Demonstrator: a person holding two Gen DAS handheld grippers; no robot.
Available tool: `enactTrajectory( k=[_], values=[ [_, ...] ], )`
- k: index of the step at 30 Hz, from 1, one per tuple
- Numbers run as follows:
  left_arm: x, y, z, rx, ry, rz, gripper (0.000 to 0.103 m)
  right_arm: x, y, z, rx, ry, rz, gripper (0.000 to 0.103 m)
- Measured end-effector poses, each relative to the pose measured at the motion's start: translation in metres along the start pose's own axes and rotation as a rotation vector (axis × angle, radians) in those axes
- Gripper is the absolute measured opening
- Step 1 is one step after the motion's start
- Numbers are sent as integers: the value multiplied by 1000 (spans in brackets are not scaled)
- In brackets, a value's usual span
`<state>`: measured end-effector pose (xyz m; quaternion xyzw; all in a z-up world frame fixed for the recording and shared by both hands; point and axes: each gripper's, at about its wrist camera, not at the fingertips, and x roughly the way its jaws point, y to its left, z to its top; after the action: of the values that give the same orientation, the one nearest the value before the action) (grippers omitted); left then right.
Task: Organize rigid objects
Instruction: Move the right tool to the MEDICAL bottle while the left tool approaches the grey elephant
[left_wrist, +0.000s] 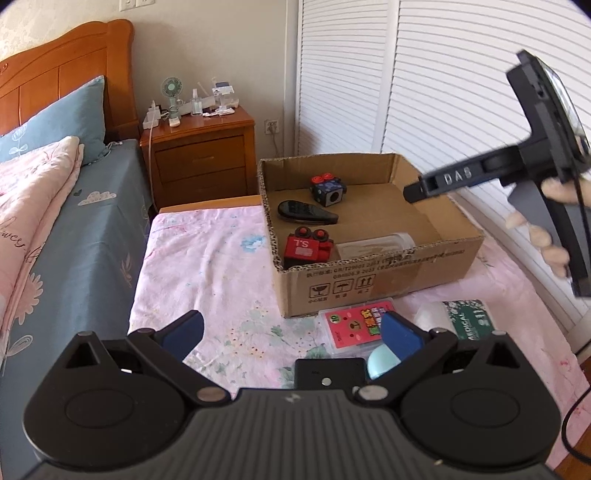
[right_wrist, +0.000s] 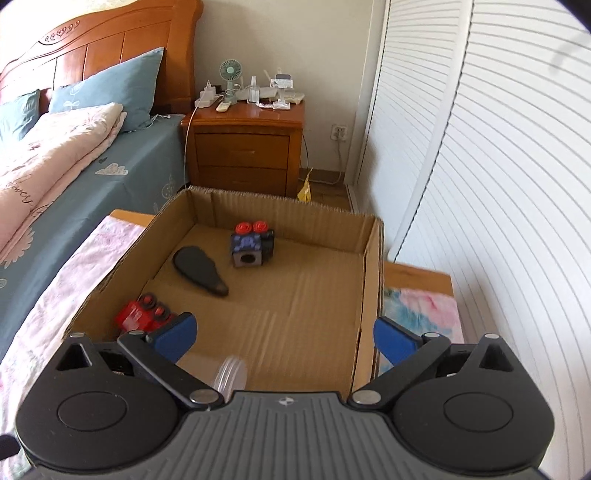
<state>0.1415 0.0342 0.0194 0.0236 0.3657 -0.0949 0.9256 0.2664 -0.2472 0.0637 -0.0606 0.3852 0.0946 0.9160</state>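
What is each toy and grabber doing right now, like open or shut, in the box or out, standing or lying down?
Box: open-topped.
Red toy: in box, near corner.
Blue cube: in box, red knobs up.
Black case: in box, lying flat.
Clear jar: in box, on its side.
Card pack: outside box, flat.
Green bottle: outside box, lying down.
Left gripper: open, empty.
Right gripper: open, empty, over box.

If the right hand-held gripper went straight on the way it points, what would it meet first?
Probably the bare floor of the cardboard box; the right hand-held gripper stands open, with nothing between its fingers, though depth is unclear.
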Motion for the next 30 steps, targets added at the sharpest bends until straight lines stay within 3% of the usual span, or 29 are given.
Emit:
enactTrajectory(
  k=[8, 16, 22, 30],
  values=[
    [-6, 7, -16, 3, -26, 3, 102, -31, 14, -66, 76, 7, -13, 103],
    [-8, -1, -33, 82, -29, 23, 102, -24, 36, -109, 159, 78, -69, 103],
    [-5, -2, -42, 65, 11, -61, 102, -5, 43, -122, 118, 142, -129, 103],
    [3, -22, -49, 102, 61, -131, 102, -10, 18, -142, 141, 183, -135, 103]
  ],
)
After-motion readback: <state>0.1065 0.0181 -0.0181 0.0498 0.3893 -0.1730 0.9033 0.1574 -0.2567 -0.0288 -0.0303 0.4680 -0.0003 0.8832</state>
